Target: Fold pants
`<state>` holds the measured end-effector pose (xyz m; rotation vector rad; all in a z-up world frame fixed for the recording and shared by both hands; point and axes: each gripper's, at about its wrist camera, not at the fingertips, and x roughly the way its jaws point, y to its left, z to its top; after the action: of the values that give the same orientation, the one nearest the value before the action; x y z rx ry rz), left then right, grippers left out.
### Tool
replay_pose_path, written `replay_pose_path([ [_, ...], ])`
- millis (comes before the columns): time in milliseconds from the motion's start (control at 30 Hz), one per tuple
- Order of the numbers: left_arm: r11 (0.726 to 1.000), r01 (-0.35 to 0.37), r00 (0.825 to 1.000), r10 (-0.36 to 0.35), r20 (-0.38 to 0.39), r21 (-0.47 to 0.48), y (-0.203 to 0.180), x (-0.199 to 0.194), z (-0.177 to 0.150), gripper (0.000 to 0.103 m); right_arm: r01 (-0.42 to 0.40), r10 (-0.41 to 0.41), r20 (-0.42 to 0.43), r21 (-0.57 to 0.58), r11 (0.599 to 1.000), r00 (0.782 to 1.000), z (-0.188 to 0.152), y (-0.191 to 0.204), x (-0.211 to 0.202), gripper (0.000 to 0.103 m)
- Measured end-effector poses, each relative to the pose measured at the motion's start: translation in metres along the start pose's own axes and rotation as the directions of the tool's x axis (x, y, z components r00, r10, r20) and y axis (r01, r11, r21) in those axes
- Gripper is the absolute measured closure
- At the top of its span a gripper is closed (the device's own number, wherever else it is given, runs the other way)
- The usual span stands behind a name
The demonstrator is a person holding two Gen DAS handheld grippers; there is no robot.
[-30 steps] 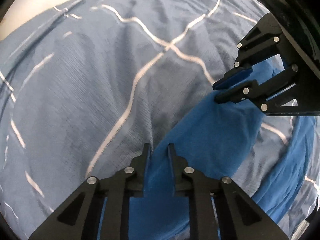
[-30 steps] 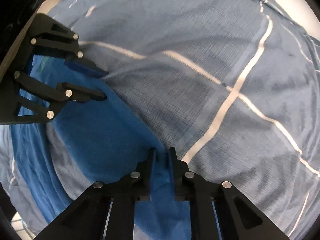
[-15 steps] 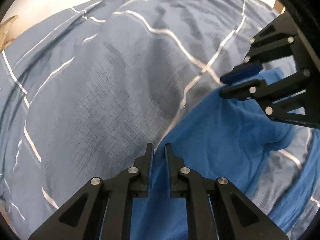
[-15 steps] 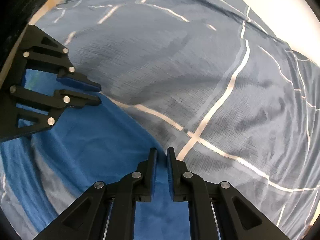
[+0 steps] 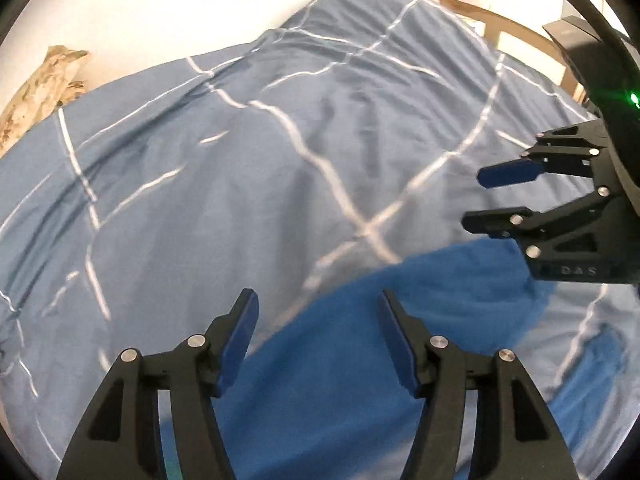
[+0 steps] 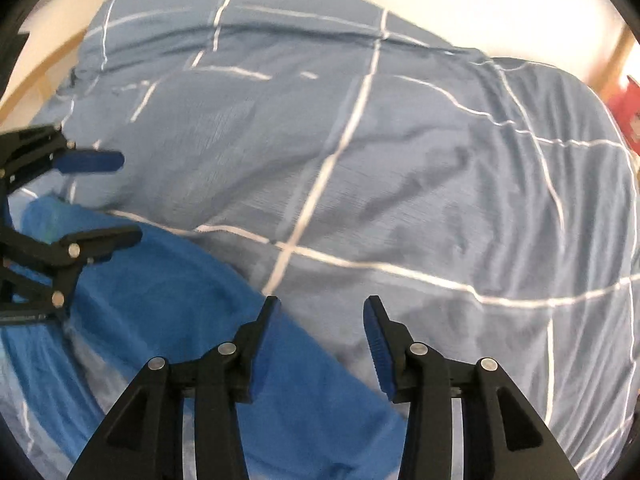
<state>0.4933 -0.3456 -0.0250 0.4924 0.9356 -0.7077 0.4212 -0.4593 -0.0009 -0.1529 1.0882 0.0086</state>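
Note:
The bright blue pants (image 5: pixel 400 320) lie folded on the bed's blue checked duvet (image 5: pixel 240 160). In the right wrist view the pants (image 6: pixel 180 300) run from the left edge to the bottom middle. My left gripper (image 5: pixel 316 312) is open and empty, raised over the pants' far edge; it also shows in the right wrist view (image 6: pixel 124 200) at the left. My right gripper (image 6: pixel 320 320) is open and empty above the pants' edge; it also shows in the left wrist view (image 5: pixel 476 200) at the right.
The duvet (image 6: pixel 400 160) is rumpled with white grid lines and covers the whole bed. A wooden bed frame (image 5: pixel 512 28) and a white wall (image 5: pixel 160 8) lie beyond. A beige cloth (image 5: pixel 44 80) sits at the far left. A red object (image 6: pixel 628 112) is at the right.
Both grippers were shut on the pants' edge; they have opened, let it go and lifted back. The pants now lie flat on the duvet.

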Motion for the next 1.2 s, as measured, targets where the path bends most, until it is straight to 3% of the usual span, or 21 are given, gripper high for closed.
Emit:
replay_pose_path([
  [133, 0.999, 0.039, 0.999, -0.039, -0.015, 0.03, -0.046, 0.006, -0.007, 0.043, 0.03, -0.031, 0.016, 0.033, 0.999, 0.999, -0.036, -0.027, -0.016, 0.06],
  [300, 0.996, 0.084, 0.992, -0.084, -0.09, -0.003, -0.076, 0.033, -0.018, 0.043, 0.052, -0.05, -0.018, 0.104, 0.993, 0.999, -0.069, -0.059, -0.009, 0.06],
  [533, 0.998, 0.063, 0.989, -0.059, -0.137, 0.028, -0.099, 0.055, -0.024, 0.043, 0.02, -0.008, -0.058, 0.221, 0.975, 0.998, -0.112, -0.082, 0.018, 0.06],
  [767, 0.998, 0.041, 0.989, -0.035, -0.145, 0.041, -0.106, 0.062, -0.026, 0.043, -0.041, 0.059, -0.046, 0.319, 0.947, 0.997, -0.119, -0.095, 0.041, 0.061],
  [867, 0.999, 0.039, 0.988, -0.034, -0.151, 0.026, -0.106, 0.063, -0.029, 0.043, -0.079, 0.098, -0.038, 0.347, 0.934, 0.994, -0.119, -0.095, 0.047, 0.07],
  [933, 0.999, 0.029, 0.988, -0.026, -0.154, 0.015, -0.109, 0.063, -0.029, 0.043, -0.077, 0.099, -0.047, 0.344, 0.936, 0.994, -0.12, -0.095, 0.05, 0.083],
  [1033, 0.999, 0.045, 0.989, -0.046, -0.138, -0.008, -0.114, 0.058, -0.026, 0.043, -0.059, 0.075, -0.034, 0.326, 0.944, 0.997, -0.118, -0.095, 0.04, 0.088],
  [1133, 0.999, 0.044, 0.993, -0.045, -0.105, -0.015, -0.122, 0.055, -0.018, 0.043, 0.022, -0.023, 0.001, 0.266, 0.964, 1.0, -0.111, -0.092, 0.019, 0.089],
  [1167, 0.999, 0.046, 0.994, -0.048, -0.098, -0.021, -0.124, 0.055, -0.016, 0.043, 0.073, -0.079, 0.013, 0.239, 0.968, 0.997, -0.105, -0.094, 0.013, 0.092],
  [1200, 0.998, 0.05, 0.994, -0.053, -0.094, -0.029, -0.126, 0.057, -0.014, 0.043, 0.103, -0.108, 0.01, 0.23, 0.968, 0.994, -0.101, -0.097, 0.012, 0.102],
])
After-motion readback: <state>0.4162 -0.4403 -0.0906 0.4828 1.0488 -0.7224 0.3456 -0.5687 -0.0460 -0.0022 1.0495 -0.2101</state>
